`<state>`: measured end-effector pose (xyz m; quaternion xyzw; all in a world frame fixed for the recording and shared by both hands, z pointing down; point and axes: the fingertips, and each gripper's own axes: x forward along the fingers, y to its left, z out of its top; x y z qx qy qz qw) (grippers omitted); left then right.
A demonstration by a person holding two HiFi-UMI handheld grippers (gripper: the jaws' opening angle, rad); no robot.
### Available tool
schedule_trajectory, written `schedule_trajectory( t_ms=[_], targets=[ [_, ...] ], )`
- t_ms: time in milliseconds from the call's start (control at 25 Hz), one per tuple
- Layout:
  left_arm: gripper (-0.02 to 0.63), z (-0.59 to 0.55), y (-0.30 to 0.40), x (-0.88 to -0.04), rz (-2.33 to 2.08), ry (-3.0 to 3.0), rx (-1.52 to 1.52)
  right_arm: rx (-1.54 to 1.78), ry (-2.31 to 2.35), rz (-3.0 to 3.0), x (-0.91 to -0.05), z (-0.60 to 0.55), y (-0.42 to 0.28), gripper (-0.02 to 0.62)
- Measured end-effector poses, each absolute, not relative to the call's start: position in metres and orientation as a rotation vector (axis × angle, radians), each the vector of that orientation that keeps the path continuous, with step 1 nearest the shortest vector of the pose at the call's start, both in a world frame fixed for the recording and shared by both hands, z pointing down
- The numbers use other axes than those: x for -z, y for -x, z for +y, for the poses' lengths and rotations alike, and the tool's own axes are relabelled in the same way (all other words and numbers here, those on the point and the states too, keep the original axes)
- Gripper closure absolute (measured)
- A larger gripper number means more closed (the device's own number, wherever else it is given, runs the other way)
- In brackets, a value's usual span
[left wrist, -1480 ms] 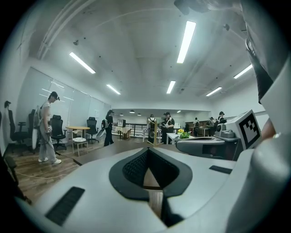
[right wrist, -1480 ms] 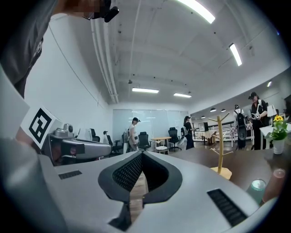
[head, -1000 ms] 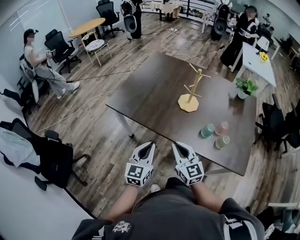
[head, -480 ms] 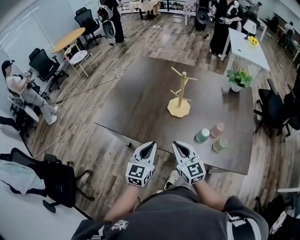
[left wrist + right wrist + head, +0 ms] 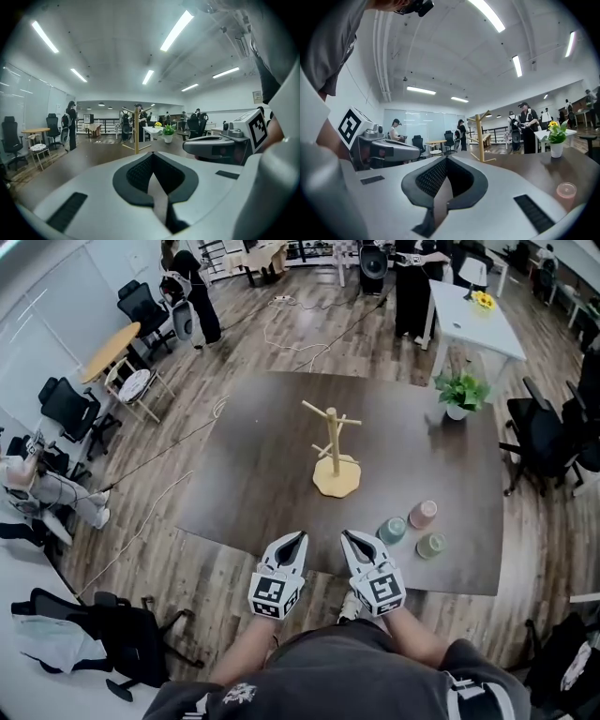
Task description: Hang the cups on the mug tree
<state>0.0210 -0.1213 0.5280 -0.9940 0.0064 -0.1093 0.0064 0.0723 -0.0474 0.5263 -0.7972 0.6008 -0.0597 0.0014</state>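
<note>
The wooden mug tree (image 5: 330, 448) stands upright near the middle of the dark table (image 5: 253, 484), with bare pegs. Three cups sit to its right near the front edge: a teal cup (image 5: 392, 529), a pink cup (image 5: 423, 513) and a green cup (image 5: 431, 545). My left gripper (image 5: 293, 540) and right gripper (image 5: 351, 538) hover side by side at the table's near edge, both shut and holding nothing. The left gripper view shows its shut jaws (image 5: 153, 156) and the tree (image 5: 136, 129) far ahead. In the right gripper view the jaws (image 5: 446, 159) are shut, with the tree (image 5: 478, 138) and pink cup (image 5: 566, 190) beyond.
A potted plant (image 5: 459, 393) stands at the table's far right corner. Office chairs (image 5: 548, 442) crowd the right side. People stand at the back by a white table (image 5: 473, 315). A chair with clothing (image 5: 103, 638) is at my left, and cables lie on the wooden floor.
The table, tree and cups have drawn nearer and shifted left in the head view. Both grippers now reach the table's near edge, side by side and shut as before.
</note>
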Motion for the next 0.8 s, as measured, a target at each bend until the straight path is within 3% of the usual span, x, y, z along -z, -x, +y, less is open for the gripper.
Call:
schedule_trajectory(
  t_ms=[560,800],
  targets=[
    [0.598,-0.131,-0.073,-0.539,-0.133,3.099,0.374,0.237,2.611,1.680,-0.540,-0.036,-0.119,0.571],
    [0.598,-0.134,-0.091,-0.549,-0.408,3.040,0.338,0.208,2.746,1.543,-0.543,-0.047,-0.129,0.571]
  ],
)
